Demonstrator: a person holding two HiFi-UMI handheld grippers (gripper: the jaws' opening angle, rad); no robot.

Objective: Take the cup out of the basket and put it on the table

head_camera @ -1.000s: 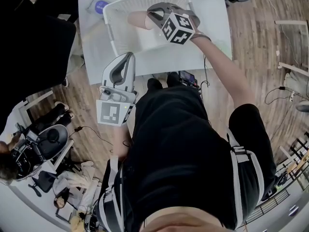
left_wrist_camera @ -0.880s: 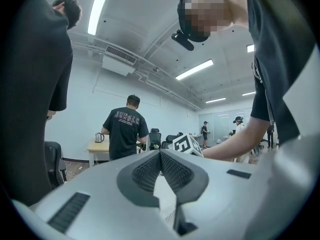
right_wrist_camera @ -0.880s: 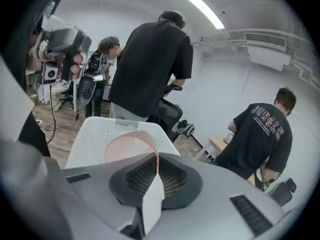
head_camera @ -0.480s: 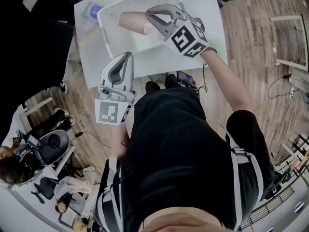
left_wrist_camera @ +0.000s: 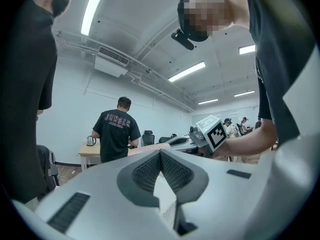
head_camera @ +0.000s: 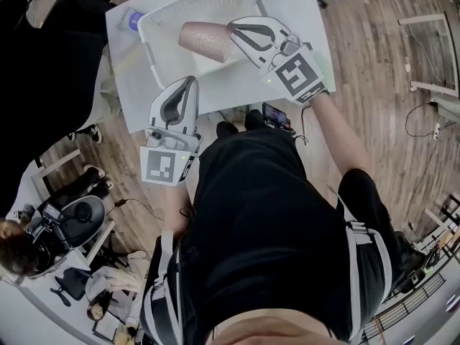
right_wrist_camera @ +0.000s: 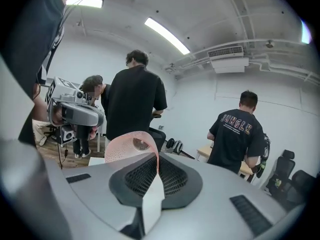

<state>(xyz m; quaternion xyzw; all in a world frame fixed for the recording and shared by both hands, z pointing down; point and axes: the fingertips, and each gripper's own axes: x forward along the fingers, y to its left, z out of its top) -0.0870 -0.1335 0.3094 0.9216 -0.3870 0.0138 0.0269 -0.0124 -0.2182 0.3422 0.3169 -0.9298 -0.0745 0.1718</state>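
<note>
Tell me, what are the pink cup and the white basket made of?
The cup looks like thin plastic. It is pinkish and matte, with a fine dotted texture and a thin rim, and it may be slightly translucent. The basket looks like white moulded plastic, judging by its smooth rounded rim and uniform walls. Sight alone cannot confirm either.

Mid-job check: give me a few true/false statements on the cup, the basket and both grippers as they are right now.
1. The right gripper is shut on the rim of the pink cup. True.
2. The left gripper holds something. False: its jaws are together with nothing between them.
3. The white basket sits on the table. True.
4. The cup stands upright on the table. False: it is held on its side, in the air, over the basket in the head view.
</note>
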